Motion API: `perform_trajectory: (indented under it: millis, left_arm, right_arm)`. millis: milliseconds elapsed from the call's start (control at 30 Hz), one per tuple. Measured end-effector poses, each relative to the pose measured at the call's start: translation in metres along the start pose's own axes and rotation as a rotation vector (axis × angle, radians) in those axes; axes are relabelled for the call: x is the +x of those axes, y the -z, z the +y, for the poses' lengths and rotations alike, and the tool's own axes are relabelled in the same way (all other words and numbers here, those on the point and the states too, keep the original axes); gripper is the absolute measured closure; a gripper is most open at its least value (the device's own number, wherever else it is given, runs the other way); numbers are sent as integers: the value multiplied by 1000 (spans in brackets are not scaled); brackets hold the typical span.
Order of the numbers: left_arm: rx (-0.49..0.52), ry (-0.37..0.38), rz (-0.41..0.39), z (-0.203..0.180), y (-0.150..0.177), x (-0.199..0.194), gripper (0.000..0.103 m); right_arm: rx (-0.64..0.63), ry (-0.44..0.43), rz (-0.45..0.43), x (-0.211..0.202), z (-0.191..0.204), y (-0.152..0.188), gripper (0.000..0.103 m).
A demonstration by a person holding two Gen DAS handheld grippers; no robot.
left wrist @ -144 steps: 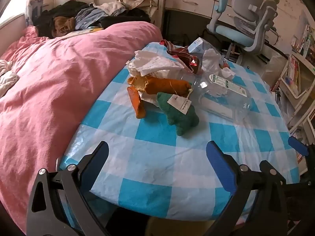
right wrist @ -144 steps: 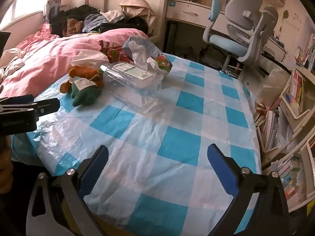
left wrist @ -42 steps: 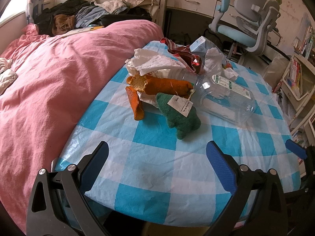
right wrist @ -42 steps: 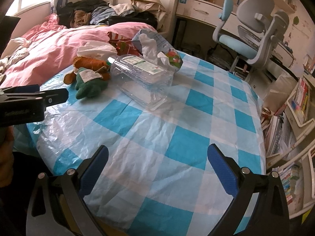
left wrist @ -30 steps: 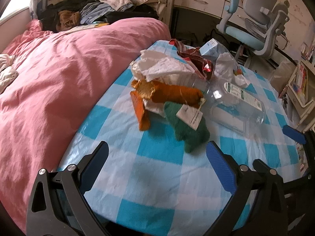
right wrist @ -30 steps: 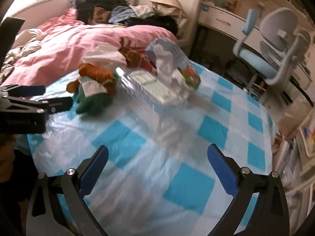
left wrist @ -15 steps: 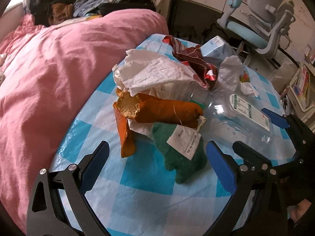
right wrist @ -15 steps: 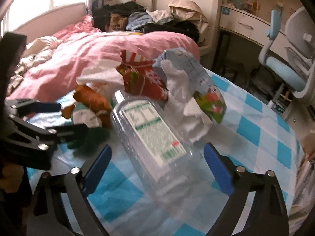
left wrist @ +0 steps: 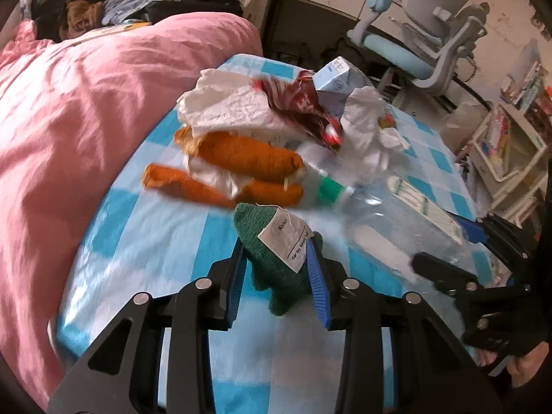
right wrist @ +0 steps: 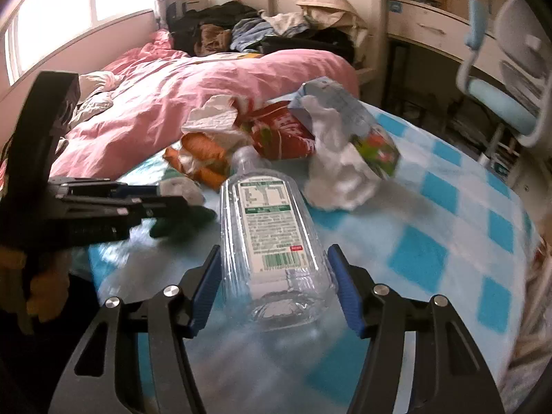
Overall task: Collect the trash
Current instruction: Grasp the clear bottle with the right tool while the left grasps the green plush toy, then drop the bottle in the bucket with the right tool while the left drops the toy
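Observation:
A green knitted toy (left wrist: 276,276) with a paper tag (left wrist: 286,238) lies on the blue-and-white checked table (left wrist: 155,227). My left gripper (left wrist: 276,245) is closing on it, and both blue pads touch its sides. A clear plastic bottle (right wrist: 272,227) with a green cap lies lengthwise towards me. My right gripper (right wrist: 274,250) is closing around its lower body, pads against both sides. Behind lie orange knitted pieces (left wrist: 248,158), crumpled white paper (left wrist: 231,110), a red wrapper (left wrist: 303,103), a drink carton (left wrist: 336,76) and a tissue (left wrist: 369,120). The left gripper (right wrist: 155,203) also shows in the right wrist view.
A bed with a pink duvet (left wrist: 86,120) borders the table's left side, with piled clothes (right wrist: 241,27) at its head. A grey and blue desk chair (left wrist: 431,34) and a desk stand behind. Shelves with books (left wrist: 510,145) stand at the right. A hand (left wrist: 517,362) holds the right gripper.
Both grippers have moved in towards the trash pile and their jaws have narrowed. The green toy now sits between the left pads and the bottle between the right pads.

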State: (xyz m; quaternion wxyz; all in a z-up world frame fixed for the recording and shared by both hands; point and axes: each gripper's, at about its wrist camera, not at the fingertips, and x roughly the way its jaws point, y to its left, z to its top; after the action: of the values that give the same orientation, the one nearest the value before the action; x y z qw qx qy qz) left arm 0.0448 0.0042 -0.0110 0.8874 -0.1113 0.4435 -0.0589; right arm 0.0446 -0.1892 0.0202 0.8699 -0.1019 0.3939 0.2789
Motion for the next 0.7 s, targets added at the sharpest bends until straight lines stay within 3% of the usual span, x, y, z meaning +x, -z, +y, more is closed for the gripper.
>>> perform_trajectory:
  millis: [200, 333, 367, 467, 533, 700]
  left_arm:
    - [43, 72, 20, -2, 32, -24, 68]
    - [20, 39, 5, -5, 35, -21, 47]
    - [-8, 36, 6, -2, 35, -19, 46]
    - [-34, 36, 10, 2, 32, -12, 47]
    - [4, 17, 9, -3, 33, -10, 56]
    - [80, -41, -63, -14, 35, -26, 62]
  right_arm:
    - [49, 42, 21, -36, 4, 38, 42]
    - [93, 54, 1, -29, 2, 37, 32]
    - [105, 58, 1, -23, 2, 35, 31]
    - [94, 72, 12, -15, 8, 38, 33]
    - [70, 59, 18, -12, 14, 38, 48]
    - [60, -6, 14, -22, 22, 41, 49]
